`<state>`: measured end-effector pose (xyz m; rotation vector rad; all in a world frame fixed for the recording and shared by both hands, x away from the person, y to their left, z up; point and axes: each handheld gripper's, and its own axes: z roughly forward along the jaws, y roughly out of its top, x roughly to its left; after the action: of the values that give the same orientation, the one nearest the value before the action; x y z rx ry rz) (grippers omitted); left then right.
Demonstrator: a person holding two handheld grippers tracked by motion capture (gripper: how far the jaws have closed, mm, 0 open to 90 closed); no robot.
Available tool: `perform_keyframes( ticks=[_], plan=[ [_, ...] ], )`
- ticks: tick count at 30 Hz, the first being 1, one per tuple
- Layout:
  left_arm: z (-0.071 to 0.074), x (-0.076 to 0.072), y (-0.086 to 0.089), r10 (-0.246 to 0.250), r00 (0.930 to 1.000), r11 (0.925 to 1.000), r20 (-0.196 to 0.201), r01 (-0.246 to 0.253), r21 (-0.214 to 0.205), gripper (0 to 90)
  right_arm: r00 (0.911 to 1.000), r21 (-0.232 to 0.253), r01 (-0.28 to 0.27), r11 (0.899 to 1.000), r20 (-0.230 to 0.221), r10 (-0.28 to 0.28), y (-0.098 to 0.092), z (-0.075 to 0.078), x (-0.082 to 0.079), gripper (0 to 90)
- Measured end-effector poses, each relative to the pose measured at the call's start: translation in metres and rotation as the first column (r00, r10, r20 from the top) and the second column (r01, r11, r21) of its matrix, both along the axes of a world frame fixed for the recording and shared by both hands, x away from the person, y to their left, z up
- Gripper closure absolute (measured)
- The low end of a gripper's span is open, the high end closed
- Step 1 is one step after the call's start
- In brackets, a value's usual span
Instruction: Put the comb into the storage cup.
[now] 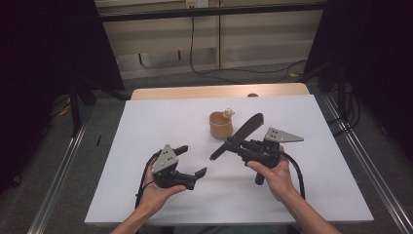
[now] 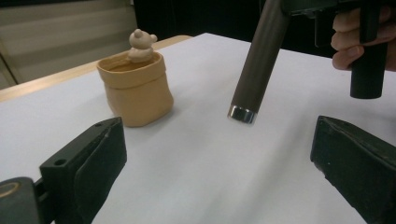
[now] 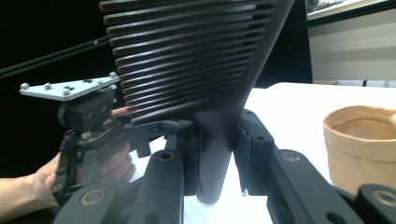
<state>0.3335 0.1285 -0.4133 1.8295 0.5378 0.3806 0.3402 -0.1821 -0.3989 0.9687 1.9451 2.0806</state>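
Note:
A dark brown ribbed tool [image 1: 242,134] with a round, silver-capped handle [image 2: 259,60] hangs slanted over the white sheet. My right gripper [image 1: 239,146] is shut on its neck, and the ribbed blade [image 3: 187,60] rises above the jaws [image 3: 217,154]. Just beyond it stands a tan sack-shaped pot [image 1: 221,125] with a small bear figure [image 2: 140,44] on its rim. My left gripper [image 1: 194,160] is open at the front left with nothing between its jaws [image 2: 219,163]. It faces the handle's capped end and the pot [image 2: 135,91].
A white sheet [image 1: 146,126] covers the table, and a wooden edge [image 1: 195,91] shows at the back. Black stands and a cable [image 1: 204,68] lie on the floor behind. In the right gripper view the pot [image 3: 359,144] sits to the right and the left gripper [image 3: 88,121] to the left.

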Motion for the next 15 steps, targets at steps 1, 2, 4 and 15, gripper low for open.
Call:
perform_keyframes(
  ticks=[1, 2, 4, 15],
  plan=[
    [0.000, -0.001, 0.002, 0.002, 1.0000, 1.0000, 0.008, -0.002, -0.006, 3.7, 1.0000, -0.002, 0.005, 1.000, -0.002, -0.005, -0.001, 0.001, 0.001, 72.9],
    [0.000, -0.002, 0.004, 0.005, 0.9999, 1.0000, 0.013, -0.005, -0.002, 3.7, 1.0000, 0.004, 0.009, 1.000, 0.001, -0.009, -0.002, 0.002, 0.002, 72.9],
    [0.000, -0.004, 0.010, 0.008, 0.9996, 0.9999, 0.027, -0.008, 0.006, 3.0, 0.9999, 0.008, 0.013, 1.000, 0.011, -0.013, -0.003, 0.005, 0.002, 72.9],
    [-0.003, -0.007, 0.032, 0.009, 0.9985, 0.9996, 0.053, -0.008, -0.027, 2.2, 0.9989, -0.012, 0.034, 0.999, 0.034, -0.033, -0.007, 0.016, 0.011, 72.9]
  ],
)
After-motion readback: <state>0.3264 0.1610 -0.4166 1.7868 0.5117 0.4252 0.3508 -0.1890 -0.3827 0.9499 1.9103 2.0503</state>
